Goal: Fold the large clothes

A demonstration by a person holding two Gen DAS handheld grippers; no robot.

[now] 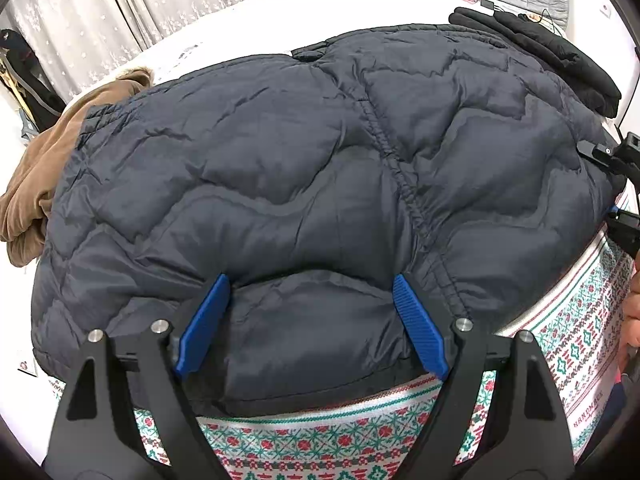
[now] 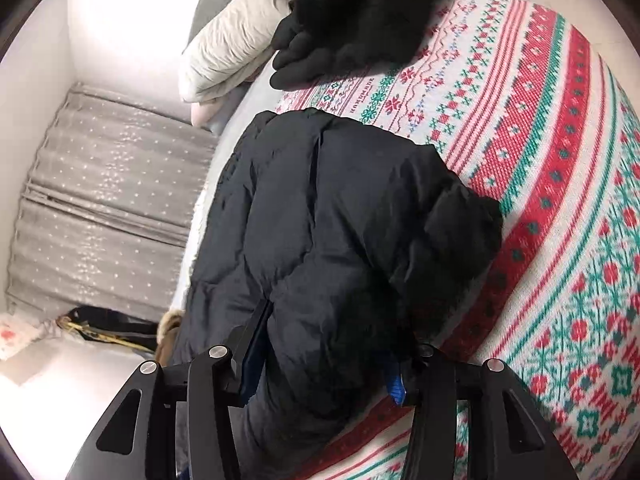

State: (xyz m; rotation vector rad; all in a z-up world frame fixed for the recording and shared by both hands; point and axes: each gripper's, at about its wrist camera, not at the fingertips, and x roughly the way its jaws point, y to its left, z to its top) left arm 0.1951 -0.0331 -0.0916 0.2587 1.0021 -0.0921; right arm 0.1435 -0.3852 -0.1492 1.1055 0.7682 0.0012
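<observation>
The left gripper (image 1: 310, 320) sits nearest, its blue pads spread wide and pressed down on the near hem of the jacket (image 1: 320, 168), straddling a puff of quilting without pinching it. The jacket lies on the patterned blanket (image 1: 580, 320) across the bed, near that blanket's front edge. At the jacket's right side the right gripper (image 2: 324, 364) has its jaws about half open around a thick bulge of the padding; the pads look pressed into the fabric, so I judge it gripped.

Risks from here:
- The shell looks slick and the fill springy, so a bite on the outer layer alone could slip out when lifted.
- With the left gripper only resting on the hem, a pull from the right could drag the whole jacket instead of folding it.
- The brown garment (image 1: 36, 184) touches the jacket's left edge and the black garment (image 1: 560, 64) lies just beyond the jacket's far right corner; either could be caught in the fold.
</observation>
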